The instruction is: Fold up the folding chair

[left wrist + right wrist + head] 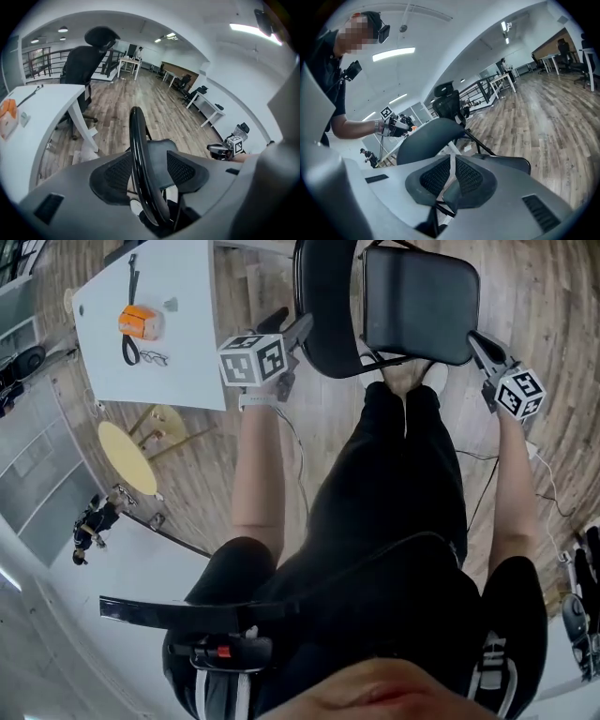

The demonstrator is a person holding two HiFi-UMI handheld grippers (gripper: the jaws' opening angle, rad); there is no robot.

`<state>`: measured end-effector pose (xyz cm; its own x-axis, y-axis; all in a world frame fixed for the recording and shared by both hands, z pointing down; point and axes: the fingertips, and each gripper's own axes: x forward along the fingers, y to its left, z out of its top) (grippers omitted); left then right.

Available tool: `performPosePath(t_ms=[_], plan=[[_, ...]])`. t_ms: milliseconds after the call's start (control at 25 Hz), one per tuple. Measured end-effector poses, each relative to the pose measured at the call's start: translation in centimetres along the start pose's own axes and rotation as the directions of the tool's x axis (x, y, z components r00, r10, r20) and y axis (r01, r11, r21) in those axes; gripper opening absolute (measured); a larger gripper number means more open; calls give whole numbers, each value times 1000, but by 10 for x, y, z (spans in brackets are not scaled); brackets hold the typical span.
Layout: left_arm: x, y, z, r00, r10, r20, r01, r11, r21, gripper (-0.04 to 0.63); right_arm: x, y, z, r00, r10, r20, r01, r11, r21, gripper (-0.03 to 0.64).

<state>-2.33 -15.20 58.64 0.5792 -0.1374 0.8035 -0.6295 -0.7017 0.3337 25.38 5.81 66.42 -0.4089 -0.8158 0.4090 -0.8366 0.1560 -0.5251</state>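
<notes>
Astride the black padded folding chair's (pixel 417 301) glossy backrest rim (pixel 137 150), the left gripper's (pixel 292 332) open fingers are risking it slipping free unclamped, while the right gripper's (pixel 480 345) closed fingers are holding nothing.

Wood-plank floor (pixel 553 315); white table (pixel 187 296); black office chair (pixel 82 61); ceiling strip lights (pixel 393 54); white walls (pixel 253 89).

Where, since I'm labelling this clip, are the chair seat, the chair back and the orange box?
chair seat (pixel 417 301): head view, middle of the padded top.
chair back (pixel 323 307): head view, middle of the curved dark panel.
orange box (pixel 139 322): head view, its top face.
</notes>
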Motion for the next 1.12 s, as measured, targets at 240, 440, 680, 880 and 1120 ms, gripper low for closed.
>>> performPosePath(t_ms=[240,440,680,880,1120], plan=[[45,18,-6,998,-14,-67,10,998,-63,232,10,-84,-68,997,-15,-76,24,994,105,54],[67,28,-17,985,-5,-172,0,1000,-28,232,21,-130,-125,983,-22,-181,47,990,135,130],[77,27,-20,973,-30,-230,16,998,-65,232,22,-180,-171,978,45,-205,37,925,379,260],[80,19,-24,955,-78,-288,56,995,-82,155,31,-214,-192,977,101,-189,4,874,486,270],[77,16,-26,946,-95,-311,63,992,-112,72,43,-236,-214,960,138,-244,15,844,537,285]])
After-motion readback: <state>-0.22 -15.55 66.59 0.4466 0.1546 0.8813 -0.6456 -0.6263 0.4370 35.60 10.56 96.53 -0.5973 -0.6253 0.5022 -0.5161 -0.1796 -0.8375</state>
